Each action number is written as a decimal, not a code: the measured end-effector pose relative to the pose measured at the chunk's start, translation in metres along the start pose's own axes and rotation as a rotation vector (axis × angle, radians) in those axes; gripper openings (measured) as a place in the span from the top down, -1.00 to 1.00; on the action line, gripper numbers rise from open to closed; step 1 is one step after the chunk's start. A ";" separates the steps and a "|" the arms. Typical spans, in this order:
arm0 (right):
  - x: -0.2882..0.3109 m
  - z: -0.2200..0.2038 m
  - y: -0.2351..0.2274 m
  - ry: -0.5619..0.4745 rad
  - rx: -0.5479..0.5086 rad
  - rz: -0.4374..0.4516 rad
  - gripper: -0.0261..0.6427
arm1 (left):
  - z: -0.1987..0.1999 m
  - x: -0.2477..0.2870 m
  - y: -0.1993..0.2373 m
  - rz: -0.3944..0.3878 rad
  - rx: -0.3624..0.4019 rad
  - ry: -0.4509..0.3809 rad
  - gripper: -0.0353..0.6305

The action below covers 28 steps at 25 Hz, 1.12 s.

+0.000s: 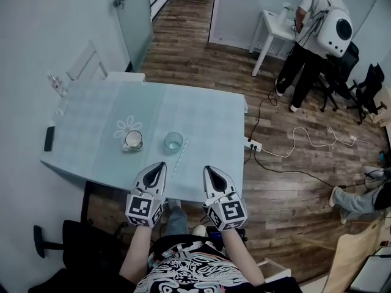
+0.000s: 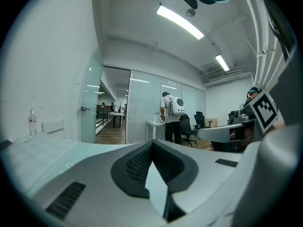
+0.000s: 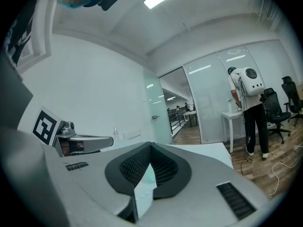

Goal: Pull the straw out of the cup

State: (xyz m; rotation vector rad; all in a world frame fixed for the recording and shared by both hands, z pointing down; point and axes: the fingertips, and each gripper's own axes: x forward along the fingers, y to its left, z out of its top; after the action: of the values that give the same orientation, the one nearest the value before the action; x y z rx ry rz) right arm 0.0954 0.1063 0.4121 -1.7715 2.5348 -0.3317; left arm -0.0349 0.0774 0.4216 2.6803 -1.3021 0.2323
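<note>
Clear glass, the cup (image 1: 173, 141) stands upright near the front of the pale blue-green surface (image 1: 201, 121), with a white mug (image 1: 132, 140) just to its left. The straw (image 1: 179, 158) does not seem to stand in the cup. In the head view it looks to lie flat on the surface, its far end just beside the cup's right rim. Whether that end touches the glass is too fine to tell. Its long axis runs from there back toward the person and slightly to the left, and its near end reaches the gap between the two tools.

The left hand-held gripper (image 1: 162, 163) sits at the front edge of the surface with its jaws pressed together and nothing between them. Its own view shows only the closed tips and the room beyond. The right hand-held gripper (image 1: 206, 168) is likewise closed and empty, and it sits a little further to the right.

The straw's near end lies just beside the left hand-held gripper's right flank and well short of the right one, so the left is the nearer. From the left tool, the straw runs ahead and slightly to the right. Either tool would have to spread its jaws and close across the thin axis, not along it. As things lie, the straw already appears to be out of the cup.
</note>
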 end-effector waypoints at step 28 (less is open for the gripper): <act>-0.072 0.048 0.014 -0.141 -0.045 0.038 0.88 | 0.042 -0.069 -0.054 0.103 0.043 -0.125 0.82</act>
State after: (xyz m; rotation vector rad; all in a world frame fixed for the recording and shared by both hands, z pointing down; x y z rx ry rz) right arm 0.1150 0.1702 0.3553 -1.6937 2.4928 -0.1438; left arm -0.0313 0.1553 0.3630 2.7056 -1.4895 0.1071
